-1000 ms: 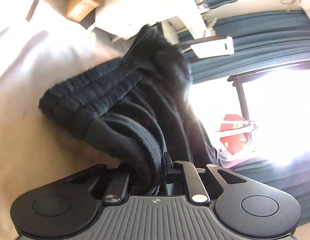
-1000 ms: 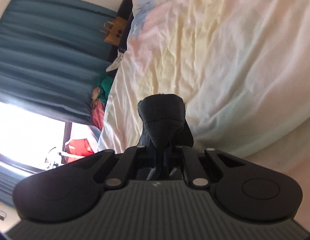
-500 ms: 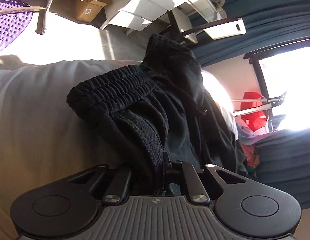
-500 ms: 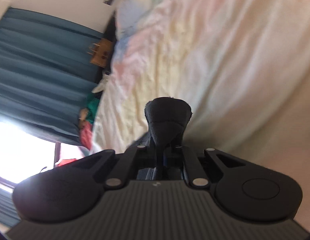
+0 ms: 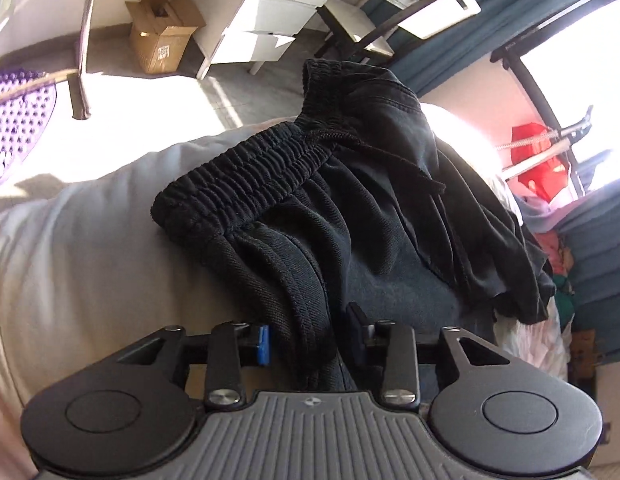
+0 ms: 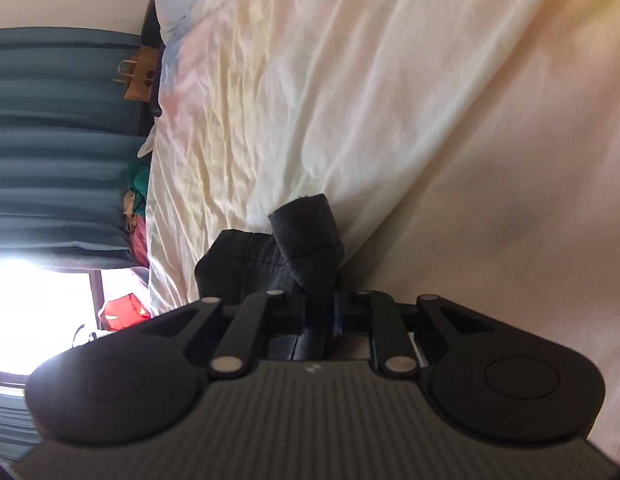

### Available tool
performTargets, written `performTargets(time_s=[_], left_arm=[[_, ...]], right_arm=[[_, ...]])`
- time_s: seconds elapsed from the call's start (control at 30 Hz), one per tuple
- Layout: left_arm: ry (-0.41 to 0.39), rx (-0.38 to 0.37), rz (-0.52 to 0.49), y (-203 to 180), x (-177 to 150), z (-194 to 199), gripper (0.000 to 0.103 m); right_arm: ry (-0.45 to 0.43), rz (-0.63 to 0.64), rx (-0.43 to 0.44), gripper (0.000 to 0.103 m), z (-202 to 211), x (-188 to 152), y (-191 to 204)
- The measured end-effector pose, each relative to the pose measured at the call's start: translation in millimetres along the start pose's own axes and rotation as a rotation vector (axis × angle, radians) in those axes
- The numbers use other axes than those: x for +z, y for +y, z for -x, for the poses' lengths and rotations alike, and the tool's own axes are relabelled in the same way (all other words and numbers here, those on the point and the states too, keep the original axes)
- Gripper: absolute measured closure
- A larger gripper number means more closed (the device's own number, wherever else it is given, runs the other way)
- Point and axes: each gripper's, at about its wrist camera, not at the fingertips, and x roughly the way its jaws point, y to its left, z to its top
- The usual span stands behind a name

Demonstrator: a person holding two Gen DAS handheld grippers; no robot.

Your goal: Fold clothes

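A black garment [image 5: 349, 208] with an elastic waistband [image 5: 246, 176] and a drawstring lies bunched on the pale bed [image 5: 90, 260]. My left gripper [image 5: 310, 332] stands open at its near edge. A thick fold of the fabric runs loosely between the spread jaws, and a blue pad [image 5: 264, 340] shows. In the right wrist view, my right gripper [image 6: 319, 312] is shut on a narrow black end of the garment [image 6: 306, 236] that sticks up past the jaws, close above the cream sheet [image 6: 349, 100]. The rest of the garment is hidden there.
Beyond the bed edge are a cardboard box [image 5: 162, 40], white drawers [image 5: 278, 12], a chair [image 5: 429, 4] and a purple studded mat [image 5: 18, 120]. Teal curtains [image 6: 62, 140], a paper bag [image 6: 140, 76], a pillow [image 6: 182, 4] and a clothes pile with a red item [image 5: 537, 160] lie by the window.
My left gripper has lowered the garment onto the bed and its jaws have spread apart. The right gripper has swung lower over the sheet, still holding its black end.
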Motion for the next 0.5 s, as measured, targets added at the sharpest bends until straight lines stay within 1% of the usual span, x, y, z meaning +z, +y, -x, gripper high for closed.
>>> performTargets(time_s=[0.03, 0.07, 0.1, 0.13, 0.17, 0.2, 0.27, 0.3, 0.33, 0.37, 0.43, 0.5], left_arm=[[-0.010, 0.019, -0.061, -6, -2, 7, 0.040], [-0.020, 0.039, -0.122, -11, -4, 14, 0.035], [-0.038, 0.054, -0.183, -18, -8, 23, 0.026], [-0.059, 0.058, -0.246, -27, -13, 31, 0.022], [-0.088, 0.056, -0.305, -36, -19, 38, 0.022], [-0.116, 0.055, -0.365, -46, -25, 45, 0.020], [-0.172, 0.043, -0.467, -65, -39, 57, 0.013], [-0.196, 0.025, -0.508, -76, -47, 58, 0.007], [-0.220, 0.007, -0.549, -87, -55, 59, 0.003], [-0.237, -0.011, -0.586, -101, -66, 57, 0.003], [-0.269, -0.048, -0.660, -128, -88, 53, 0.002], [-0.269, -0.088, -0.708, -152, -109, 41, 0.002]], right_arm=[[-0.032, 0.041, -0.015, 0.076, 4, 0, 6], [-0.072, 0.098, -0.035, 0.064, 10, -1, 14], [-0.122, 0.153, -0.059, 0.051, 14, -2, 21], [-0.177, 0.205, -0.080, 0.044, 19, -4, 29], [-0.230, 0.260, -0.086, 0.034, 24, -6, 35], [-0.279, 0.314, -0.090, 0.030, 28, -9, 42], [-0.305, 0.422, -0.070, 0.030, 29, -15, 54], [-0.298, 0.463, -0.058, 0.030, 27, -19, 60], [-0.277, 0.501, -0.038, 0.030, 23, -23, 66], [-0.256, 0.535, -0.019, 0.030, 20, -27, 72], [-0.217, 0.537, -0.009, 0.030, 7, -29, 80], [-0.178, 0.540, 0.001, 0.030, -6, -31, 87]])
